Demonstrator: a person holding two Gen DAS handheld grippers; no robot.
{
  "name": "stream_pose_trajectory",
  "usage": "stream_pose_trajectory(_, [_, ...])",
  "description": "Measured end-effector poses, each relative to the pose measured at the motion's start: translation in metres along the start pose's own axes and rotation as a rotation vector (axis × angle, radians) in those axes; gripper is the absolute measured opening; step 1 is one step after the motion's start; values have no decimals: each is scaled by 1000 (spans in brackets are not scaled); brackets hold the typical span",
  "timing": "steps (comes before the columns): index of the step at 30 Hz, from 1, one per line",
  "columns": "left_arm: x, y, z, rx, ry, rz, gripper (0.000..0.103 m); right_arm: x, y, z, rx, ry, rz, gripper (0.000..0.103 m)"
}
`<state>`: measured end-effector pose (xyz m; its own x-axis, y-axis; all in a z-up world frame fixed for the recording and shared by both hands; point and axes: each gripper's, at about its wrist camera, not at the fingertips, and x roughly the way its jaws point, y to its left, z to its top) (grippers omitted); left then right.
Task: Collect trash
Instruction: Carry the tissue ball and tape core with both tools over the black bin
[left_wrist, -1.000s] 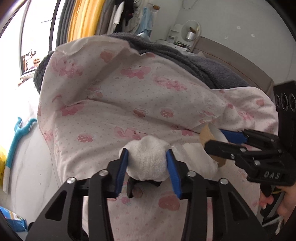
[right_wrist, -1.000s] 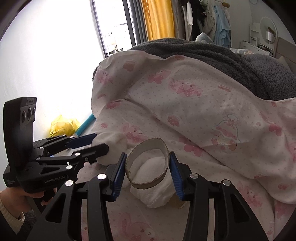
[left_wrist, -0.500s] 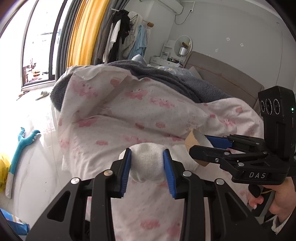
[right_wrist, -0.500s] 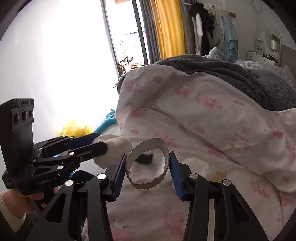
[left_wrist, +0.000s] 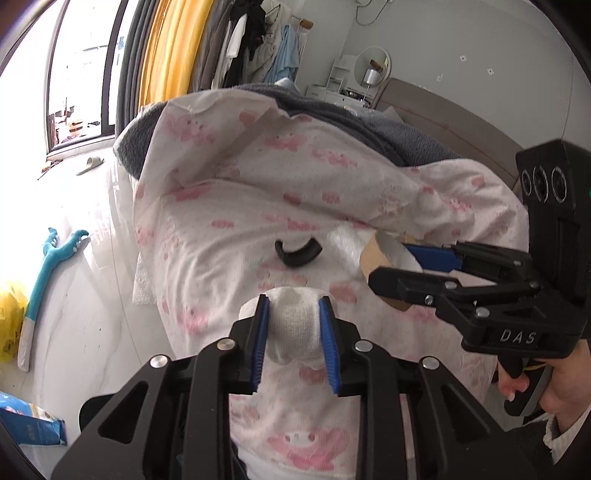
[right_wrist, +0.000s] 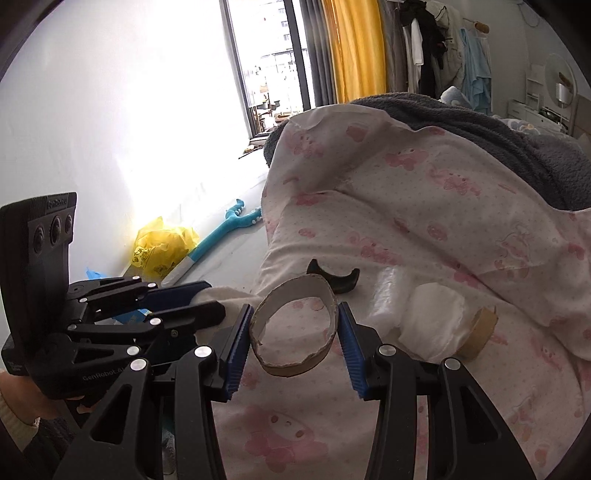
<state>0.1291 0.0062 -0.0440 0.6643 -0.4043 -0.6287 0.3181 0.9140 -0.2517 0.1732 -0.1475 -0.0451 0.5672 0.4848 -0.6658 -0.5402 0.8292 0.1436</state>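
My left gripper (left_wrist: 294, 325) is shut on a white crumpled wad (left_wrist: 293, 328), held above the pink patterned bedsheet (left_wrist: 229, 206). My right gripper (right_wrist: 295, 328) is shut on a cardboard tape ring (right_wrist: 293, 326); it also shows in the left wrist view (left_wrist: 380, 258), to the right of the wad. On the sheet lie a black curved piece (right_wrist: 334, 278), a clear plastic wrap (right_wrist: 386, 291), a white tissue wad (right_wrist: 432, 317) and a tan tape roll (right_wrist: 480, 332). The left gripper shows in the right wrist view (right_wrist: 199, 301) at the left.
A grey blanket (right_wrist: 480, 129) covers the bed's far part. On the floor to the left lie a yellow plastic bag (right_wrist: 162, 247), a teal long-handled tool (left_wrist: 48, 266) and a blue packet (left_wrist: 29, 424). A window and yellow curtain (right_wrist: 354, 51) stand behind.
Both grippers have pulled back and up from the bed with their loads. The black piece, plastic wrap, tissue wad and tape roll on the sheet have come into view.
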Motion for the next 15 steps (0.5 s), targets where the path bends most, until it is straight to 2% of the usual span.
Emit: stream_pose_trajectory(15, [-33,41,-29,-19,27,86,28,15,45,-12,-49,39,55,47])
